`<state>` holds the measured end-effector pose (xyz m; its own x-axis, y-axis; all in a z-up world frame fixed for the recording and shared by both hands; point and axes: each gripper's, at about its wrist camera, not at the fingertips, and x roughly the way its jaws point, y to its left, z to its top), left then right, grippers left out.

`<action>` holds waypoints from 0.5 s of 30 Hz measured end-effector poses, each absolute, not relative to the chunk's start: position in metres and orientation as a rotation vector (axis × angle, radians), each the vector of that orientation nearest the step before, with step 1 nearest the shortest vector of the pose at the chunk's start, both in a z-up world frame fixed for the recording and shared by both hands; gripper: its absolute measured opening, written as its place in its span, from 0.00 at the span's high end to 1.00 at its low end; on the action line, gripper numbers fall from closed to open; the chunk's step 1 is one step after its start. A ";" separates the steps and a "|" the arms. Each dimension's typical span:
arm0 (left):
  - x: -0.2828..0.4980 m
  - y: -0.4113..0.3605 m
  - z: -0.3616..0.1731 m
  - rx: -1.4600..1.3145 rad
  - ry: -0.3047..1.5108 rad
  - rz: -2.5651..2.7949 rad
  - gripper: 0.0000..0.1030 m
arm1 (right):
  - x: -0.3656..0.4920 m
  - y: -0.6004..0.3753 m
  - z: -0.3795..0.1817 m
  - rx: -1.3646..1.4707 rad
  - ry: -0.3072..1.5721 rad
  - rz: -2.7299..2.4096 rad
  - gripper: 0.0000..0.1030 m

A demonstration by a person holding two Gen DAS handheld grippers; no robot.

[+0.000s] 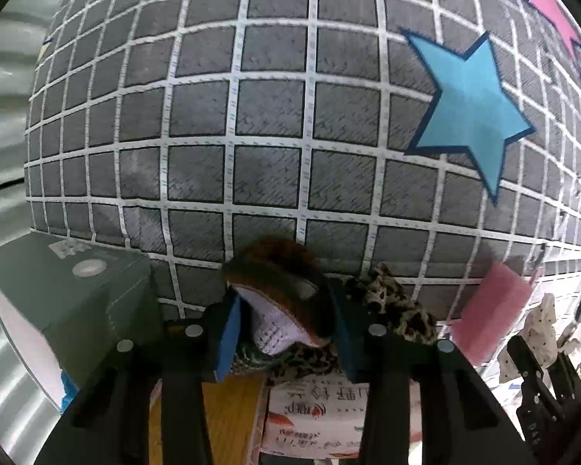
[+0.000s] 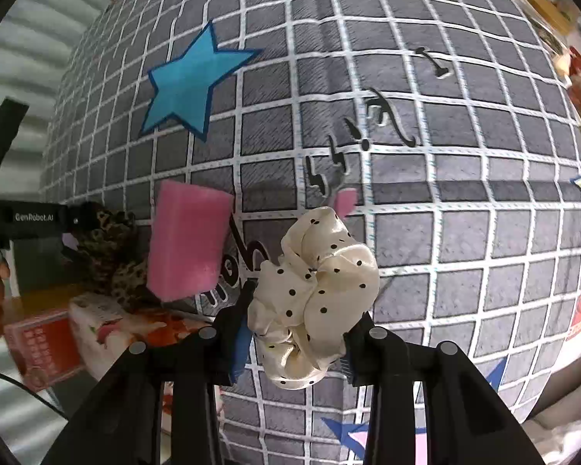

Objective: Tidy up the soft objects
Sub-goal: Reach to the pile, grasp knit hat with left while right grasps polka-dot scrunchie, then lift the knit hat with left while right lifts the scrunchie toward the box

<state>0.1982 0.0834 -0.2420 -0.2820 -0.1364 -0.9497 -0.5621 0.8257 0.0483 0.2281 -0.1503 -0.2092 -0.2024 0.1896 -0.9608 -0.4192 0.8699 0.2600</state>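
The left gripper has its jaws clamped on a brown and white knitted piece at the lower middle of its view, a leopard-print scrunchie just to its right. The right gripper has its jaws clamped on a cream polka-dot scrunchie at lower centre. A pink sponge lies to its left on the grey checked bedsheet.

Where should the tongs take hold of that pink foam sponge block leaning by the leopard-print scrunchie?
Grip the pink foam sponge block across its narrow thickness near the raised upper edge, coming from above; it stands tilted, so its broad face is too wide.
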 end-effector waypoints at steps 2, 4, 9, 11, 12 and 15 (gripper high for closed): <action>0.198 0.081 -0.228 -0.524 1.799 0.452 0.57 | 0.233 -0.162 -0.201 -0.160 1.688 0.552 0.62; 0.198 0.078 -0.212 -0.500 1.763 0.449 0.57 | 0.234 -0.169 -0.191 -0.140 1.689 0.549 0.62; 0.204 0.060 -0.171 -0.414 1.650 0.442 0.57 | 0.226 -0.178 -0.177 -0.105 1.683 0.539 0.62; 0.205 0.053 -0.155 -0.393 1.617 0.425 0.57 | 0.217 -0.173 -0.170 -0.100 1.677 0.535 0.62; 0.209 0.048 -0.143 -0.385 1.603 0.413 0.57 | 0.216 -0.175 -0.166 -0.097 1.673 0.535 0.62; 0.204 0.031 -0.115 -0.360 1.565 0.363 0.57 | 0.210 -0.174 -0.158 -0.093 1.662 0.537 0.62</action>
<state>0.2038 0.0309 -0.1151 -0.0239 -0.0035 -0.9997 -0.4438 0.8961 0.0075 0.2104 -0.1737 -0.1582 -0.1739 0.2429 -0.9543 -0.3616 0.8857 0.2913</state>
